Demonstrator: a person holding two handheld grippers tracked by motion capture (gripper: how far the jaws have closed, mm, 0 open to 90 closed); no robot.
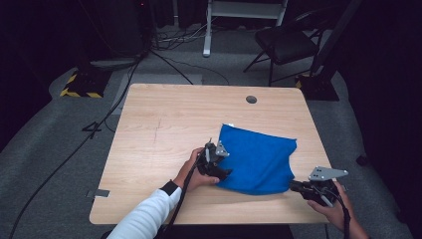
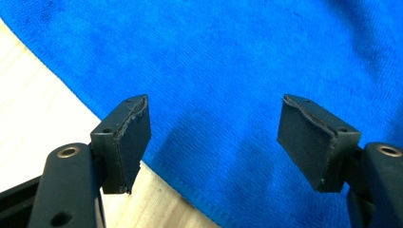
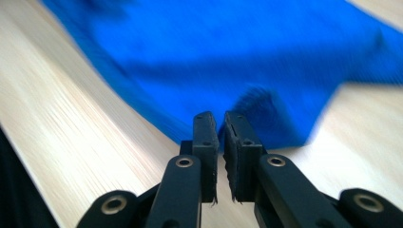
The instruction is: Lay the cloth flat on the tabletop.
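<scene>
Left hand [image 1: 191,173] in a white sleeve [image 1: 144,216], holding the left gripper [image 1: 219,167] at the left edge of the blue cloth [image 1: 259,159]; jaws spread wide in the left gripper view, one over the cloth's hemmed edge, the other over the cloth, nothing between them. Blue cloth lying folded on the right half of the wooden table [image 1: 164,124], toward the near edge. Right gripper [image 1: 294,186] at the cloth's near right corner, held by the right hand [image 1: 334,206]; jaws nearly together in the right gripper view, a thin gap between the pads, blurred cloth corner just beyond the tips; unclear whether any cloth is pinched.
</scene>
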